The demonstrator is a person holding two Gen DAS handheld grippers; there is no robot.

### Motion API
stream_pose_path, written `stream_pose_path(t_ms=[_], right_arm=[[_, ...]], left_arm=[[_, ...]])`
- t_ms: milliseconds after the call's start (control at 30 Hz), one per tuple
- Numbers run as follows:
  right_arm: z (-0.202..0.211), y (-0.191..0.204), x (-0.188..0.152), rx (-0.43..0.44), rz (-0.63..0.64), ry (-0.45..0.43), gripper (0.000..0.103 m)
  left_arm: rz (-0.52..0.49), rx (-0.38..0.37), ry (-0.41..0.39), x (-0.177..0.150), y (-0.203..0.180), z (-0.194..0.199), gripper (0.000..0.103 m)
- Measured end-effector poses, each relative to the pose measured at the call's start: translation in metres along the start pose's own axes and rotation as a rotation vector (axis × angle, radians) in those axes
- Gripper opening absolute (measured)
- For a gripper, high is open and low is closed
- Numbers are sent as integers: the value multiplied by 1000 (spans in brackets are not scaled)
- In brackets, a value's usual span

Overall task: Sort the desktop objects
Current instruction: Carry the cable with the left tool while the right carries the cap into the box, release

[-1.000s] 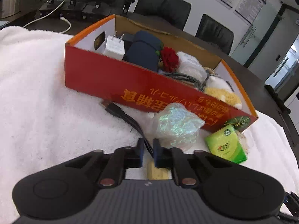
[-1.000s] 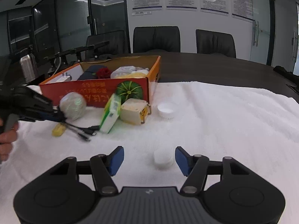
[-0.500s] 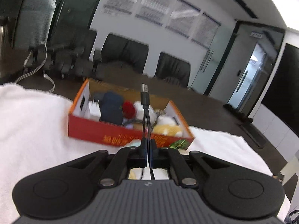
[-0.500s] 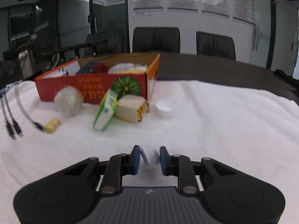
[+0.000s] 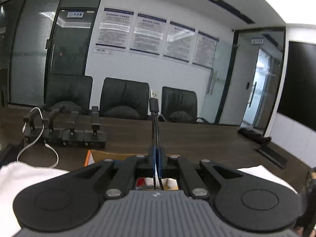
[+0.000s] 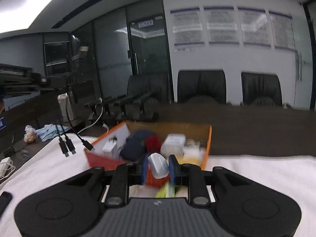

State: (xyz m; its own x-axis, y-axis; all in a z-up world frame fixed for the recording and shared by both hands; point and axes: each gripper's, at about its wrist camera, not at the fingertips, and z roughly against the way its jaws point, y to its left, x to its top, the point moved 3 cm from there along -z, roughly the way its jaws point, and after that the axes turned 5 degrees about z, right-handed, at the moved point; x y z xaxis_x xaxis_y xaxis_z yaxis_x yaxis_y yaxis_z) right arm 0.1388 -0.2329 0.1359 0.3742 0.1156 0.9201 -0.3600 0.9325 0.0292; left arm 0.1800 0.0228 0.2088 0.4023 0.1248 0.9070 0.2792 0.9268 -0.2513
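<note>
Left tool (image 5: pixel 157 154): clamped on a black multi-head USB cable (image 5: pixel 154 106), whose USB plug stands upright above the fingertips.
Cable ends: three connectors (image 6: pixel 68 145) dangle in the air left of the box in the right wrist view.
Right tool (image 6: pixel 158 166): clenched on a small white cap (image 6: pixel 158 165), held just in front of the box.
Orange cardboard box (image 6: pixel 208 142): on the white towel (image 6: pixel 256 169) over the table, holding a white charger (image 6: pixel 109 148), dark pouch (image 6: pixel 134 148) and red flower (image 6: pixel 153 142).

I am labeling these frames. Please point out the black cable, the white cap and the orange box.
black cable (image 5: pixel 154 105): left wrist view, on its USB plug.
white cap (image 6: pixel 158 165): right wrist view, on its rounded face.
orange box (image 6: pixel 208 144): right wrist view, on its right wall.
</note>
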Motion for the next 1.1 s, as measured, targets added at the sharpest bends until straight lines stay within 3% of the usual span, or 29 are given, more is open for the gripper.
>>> stream_pose_path(t_ms=[167,300,433,533,700,767,867,900,967,1033,1100], right_arm=[[-58,-13,40,58,-50,86,21],[-126,-25,55,18,-87,189,21],[-189,-32,46,-54,-77,312,21],[-224,-30,30,-87,-51,391,21],[-254,-29,9,-107,-38,494,22],[-263,-29,6,-90,-59,526,22],[-265,-32,11,-84,-78,523,32],[-263,-33,16,-70,-96,521,39],[-256,-37,25,-66,-142,510,48],[-248,-39,37,-63,-164,495,54],[-237,-39,49,-95,-152,472,63]], left_arm=[[-35,22,82,15,-2,-72,3],[-91,28,201,-3,0,-143,3],[-151,78,260,-37,8,-200,3],[-137,87,339,-66,23,-225,3],[-89,184,469,-86,50,-254,10],[-76,168,493,-88,54,-255,12],[-83,139,509,-81,54,-245,35],[-70,133,514,-77,54,-242,53],[-58,136,502,-66,53,-234,62],[-65,162,496,-56,53,-226,78],[-75,201,487,-49,50,-215,85]])
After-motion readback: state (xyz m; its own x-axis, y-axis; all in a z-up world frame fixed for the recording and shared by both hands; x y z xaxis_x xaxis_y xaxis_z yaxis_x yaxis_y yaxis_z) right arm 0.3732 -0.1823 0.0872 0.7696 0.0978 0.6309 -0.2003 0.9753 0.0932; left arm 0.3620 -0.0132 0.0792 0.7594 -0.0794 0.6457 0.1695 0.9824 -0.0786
